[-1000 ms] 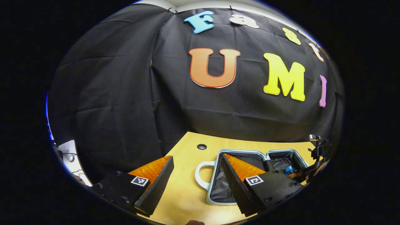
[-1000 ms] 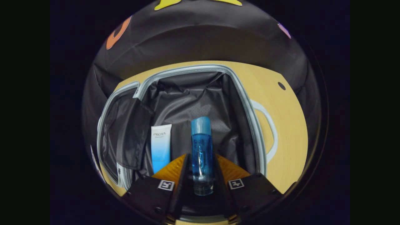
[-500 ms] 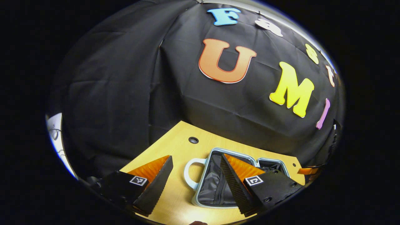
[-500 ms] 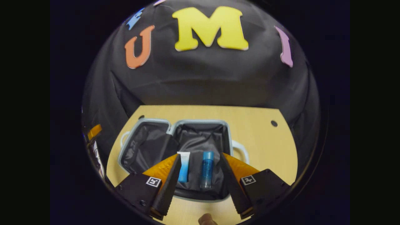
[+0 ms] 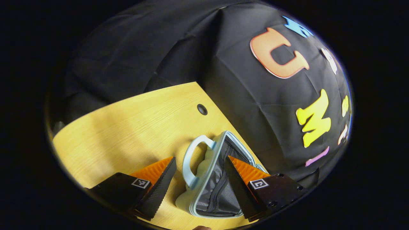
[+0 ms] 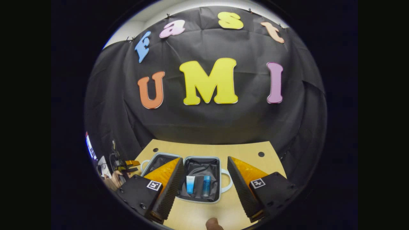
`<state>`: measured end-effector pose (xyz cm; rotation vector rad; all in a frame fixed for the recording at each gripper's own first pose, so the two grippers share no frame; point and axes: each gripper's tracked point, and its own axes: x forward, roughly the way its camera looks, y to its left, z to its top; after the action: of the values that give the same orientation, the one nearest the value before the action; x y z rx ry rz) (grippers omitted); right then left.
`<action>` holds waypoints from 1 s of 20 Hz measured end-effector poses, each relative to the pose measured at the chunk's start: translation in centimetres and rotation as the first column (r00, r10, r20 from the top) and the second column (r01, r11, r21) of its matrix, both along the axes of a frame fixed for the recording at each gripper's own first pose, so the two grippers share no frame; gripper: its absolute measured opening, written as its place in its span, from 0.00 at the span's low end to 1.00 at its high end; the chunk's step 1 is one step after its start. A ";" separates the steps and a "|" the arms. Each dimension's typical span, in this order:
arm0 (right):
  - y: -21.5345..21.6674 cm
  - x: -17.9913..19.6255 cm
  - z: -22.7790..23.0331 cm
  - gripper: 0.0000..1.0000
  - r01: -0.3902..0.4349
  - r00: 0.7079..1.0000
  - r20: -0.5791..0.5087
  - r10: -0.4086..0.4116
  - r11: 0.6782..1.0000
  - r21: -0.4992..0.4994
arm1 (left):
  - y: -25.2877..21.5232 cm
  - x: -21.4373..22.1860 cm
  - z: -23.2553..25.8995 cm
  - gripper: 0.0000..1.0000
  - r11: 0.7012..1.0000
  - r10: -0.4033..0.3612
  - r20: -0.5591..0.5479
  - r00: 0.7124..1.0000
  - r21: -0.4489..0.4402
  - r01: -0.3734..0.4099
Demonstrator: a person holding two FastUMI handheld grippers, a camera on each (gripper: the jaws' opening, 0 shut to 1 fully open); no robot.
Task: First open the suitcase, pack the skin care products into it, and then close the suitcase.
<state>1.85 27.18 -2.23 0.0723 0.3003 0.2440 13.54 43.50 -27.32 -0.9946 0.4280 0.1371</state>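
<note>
The pale blue suitcase (image 6: 219, 179) lies open on the wooden table, both halves lined in black. In its right half a white-and-blue tube (image 6: 190, 184) and a blue bottle (image 6: 206, 186) lie side by side. My right gripper (image 6: 205, 159) hangs open above and in front of the case, holding nothing. In the left gripper view the suitcase's left half (image 5: 204, 179) is close, its pale handle (image 5: 191, 159) between my spread fingers. My left gripper (image 5: 200, 158) is open and touches nothing. It also appears as the left gripper (image 6: 129, 163) beside the case's left end, held by a hand (image 6: 111, 182).
The wooden table (image 5: 127, 127) has round holes (image 5: 202, 109) near its back corners, and bare table (image 6: 198, 214) lies in front of the case. Black cloth walls stand close behind the table. Some equipment (image 6: 104, 164) sits at the far left.
My right gripper let go of the blue bottle inside the case, opened, and pulled back and up. My left gripper swung in closer to the left half's handle.
</note>
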 end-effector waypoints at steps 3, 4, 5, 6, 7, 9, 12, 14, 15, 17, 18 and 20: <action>-3.4 -3.0 2.3 0.78 0.052 0.998 0.022 -0.052 0.999 0.007 | 0.4 1.1 -2.4 0.97 0.992 0.026 -0.016 1.000 -0.122 -0.028; -4.3 -4.0 2.9 0.82 0.073 0.997 0.031 -0.073 0.997 0.006 | 0.4 1.0 -3.3 0.96 0.990 0.015 -0.037 0.999 -0.143 -0.021; -5.2 -4.7 3.3 0.82 0.095 0.995 0.038 -0.095 0.995 0.004 | 0.2 0.8 -4.3 0.96 0.988 0.002 -0.059 0.998 -0.156 -0.011; -5.8 -5.5 3.7 0.82 0.116 0.992 0.045 -0.116 0.993 0.004 | 0.1 1.1 -4.7 0.94 0.984 0.004 -0.061 0.998 -0.179 -0.015; -6.2 -6.2 4.0 0.78 0.126 0.991 0.051 -0.126 0.992 -0.001 | -0.1 1.6 -4.8 0.82 0.978 0.007 -0.056 0.998 -0.206 -0.019; -6.8 -7.6 4.2 0.82 0.135 0.989 0.067 -0.133 0.990 -0.034 | -0.9 2.1 -5.2 0.62 0.974 0.000 -0.053 0.999 -0.225 -0.011; -6.7 -8.7 3.7 0.82 0.127 0.990 0.078 -0.121 0.989 -0.073 | -1.4 2.2 -5.6 0.58 0.981 -0.018 -0.067 0.998 -0.196 0.004; -6.4 -9.1 3.7 0.82 0.117 0.990 0.086 -0.111 0.991 -0.066 | -1.2 2.5 -5.2 0.30 0.986 -0.003 -0.074 0.997 -0.165 -0.009; -6.5 -9.2 3.9 0.82 0.117 0.989 0.098 -0.110 0.991 -0.069 | -1.3 2.1 -5.1 0.18 0.990 -0.002 -0.087 0.996 -0.137 -0.010; -7.1 -9.6 4.5 0.82 0.122 0.986 0.126 -0.113 0.990 -0.066 | -1.3 2.0 -4.6 0.14 0.998 0.005 -0.112 0.994 -0.055 -0.012; -7.4 -9.9 4.6 0.82 0.127 0.984 0.137 -0.118 0.990 -0.062 | -1.3 1.8 -4.0 0.13 1.000 0.013 -0.121 0.993 -0.012 -0.015; -7.6 -10.4 4.4 0.82 0.112 0.985 0.137 -0.104 0.992 -0.054 | -1.1 1.8 -1.8 0.12 0.996 0.030 -0.109 0.994 0.082 -0.021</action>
<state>-8.51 19.59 2.18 0.0116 0.1697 0.1311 15.33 42.43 -29.16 -0.9156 0.5068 0.2318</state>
